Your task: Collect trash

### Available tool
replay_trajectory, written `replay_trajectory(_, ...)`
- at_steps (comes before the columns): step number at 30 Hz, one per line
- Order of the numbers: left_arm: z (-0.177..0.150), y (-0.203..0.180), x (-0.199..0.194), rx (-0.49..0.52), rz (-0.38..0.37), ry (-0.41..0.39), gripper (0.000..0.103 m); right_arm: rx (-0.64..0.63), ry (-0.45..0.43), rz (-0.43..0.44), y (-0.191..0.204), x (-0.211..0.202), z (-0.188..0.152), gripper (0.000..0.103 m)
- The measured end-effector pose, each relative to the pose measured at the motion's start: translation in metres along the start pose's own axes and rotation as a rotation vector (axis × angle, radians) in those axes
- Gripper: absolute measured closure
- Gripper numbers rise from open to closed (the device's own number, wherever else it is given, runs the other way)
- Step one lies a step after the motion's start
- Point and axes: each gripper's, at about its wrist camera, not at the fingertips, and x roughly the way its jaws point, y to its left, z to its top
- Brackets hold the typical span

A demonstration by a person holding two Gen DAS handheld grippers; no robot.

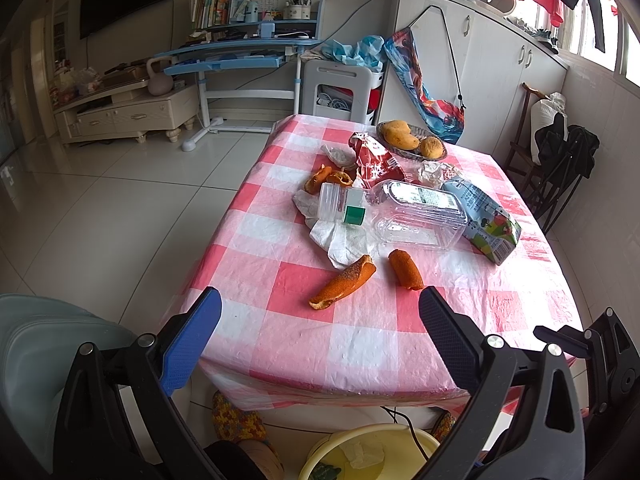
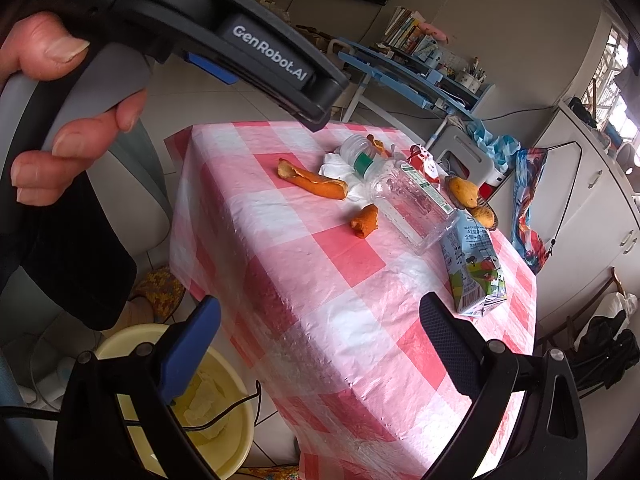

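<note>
Trash lies on the pink checked table (image 1: 360, 332): a long orange peel (image 1: 343, 282) and a short orange peel (image 1: 405, 268) nearest me, white tissue (image 1: 340, 240), a clear bottle with a green label (image 1: 344, 202), a clear plastic box (image 1: 420, 216), a milk carton (image 1: 486, 220) and a red wrapper (image 1: 374, 158). My left gripper (image 1: 320, 302) hangs open above the near table edge, just short of the peels. My right gripper (image 2: 320, 308) is open over the table's near corner, with the long peel (image 2: 314, 180), short peel (image 2: 366, 221) and carton (image 2: 474, 268) beyond it. Both are empty.
A yellow bin (image 1: 368, 456) holding crumpled tissue stands on the floor under the near edge; it also shows as the bin (image 2: 208, 404) at lower left. A dish of fruit (image 1: 412, 140) sits at the table's far side. A hand (image 2: 68, 120) holds the left gripper's handle.
</note>
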Motion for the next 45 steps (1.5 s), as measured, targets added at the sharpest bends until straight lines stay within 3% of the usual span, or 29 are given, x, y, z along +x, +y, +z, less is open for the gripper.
replay_trajectory(6,0.0,0.002,0.001,-0.005,0.009,0.002,0.008,0.012,0.005,-0.002,-0.001,0.002,0.001,0.008)
replay_trajectory(16,0.013,0.017,0.01,-0.094,0.002,0.025,0.008,0.149,0.029,0.044,-0.03,0.02,0.008,0.008)
replay_trajectory(22,0.033,0.023,0.024,-0.104,0.022,0.049,0.008,0.228,0.055,0.107,-0.049,0.048,0.024,0.023)
replay_trajectory(28,0.048,0.021,0.059,-0.067,0.029,0.133,0.008,0.329,0.071,0.135,-0.066,0.086,0.041,0.037)
replay_trajectory(32,0.045,0.029,0.081,-0.111,-0.015,0.212,0.008,0.361,0.092,0.138,-0.072,0.105,0.044,0.047)
replay_trajectory(45,0.078,0.059,0.125,-0.146,0.073,0.233,0.008,0.37,0.119,0.178,-0.075,0.118,0.043,0.071)
